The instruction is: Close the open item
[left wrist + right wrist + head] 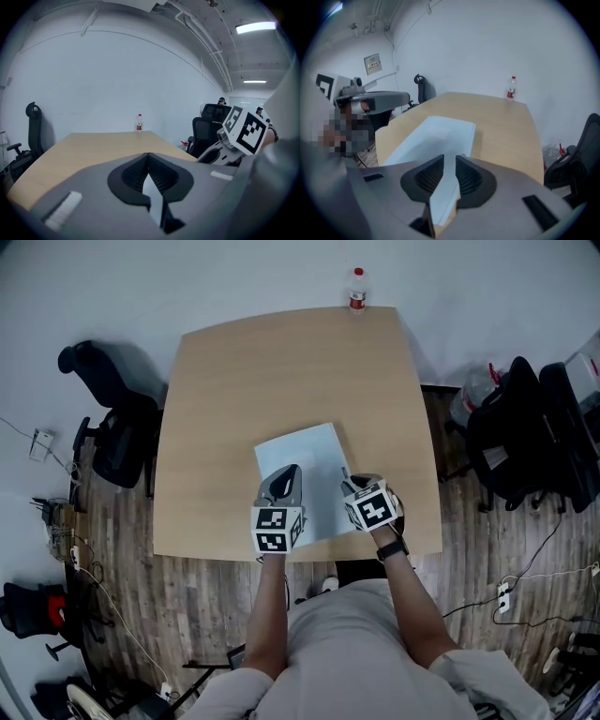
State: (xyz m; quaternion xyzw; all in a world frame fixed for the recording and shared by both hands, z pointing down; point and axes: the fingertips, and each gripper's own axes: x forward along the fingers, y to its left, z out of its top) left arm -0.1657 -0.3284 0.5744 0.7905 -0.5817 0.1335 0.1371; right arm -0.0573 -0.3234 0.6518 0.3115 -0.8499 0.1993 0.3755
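A pale blue folder (305, 470) lies flat on the wooden table (281, 362), cover down, near the front edge. My left gripper (284, 474) hovers over the folder's near left part; in the left gripper view its jaw tips (148, 154) meet, with nothing gripped. My right gripper (348, 478) stands at the folder's near right edge. In the right gripper view the jaws (450, 158) stand apart, and the folder (436, 136) shows through the gap below them without being pinched.
A water bottle (356, 289) stands at the table's far edge. A black office chair (112, 418) sits left of the table, with more chairs (525, 427) on the right. Cables lie on the wooden floor. The person stands at the table's near edge.
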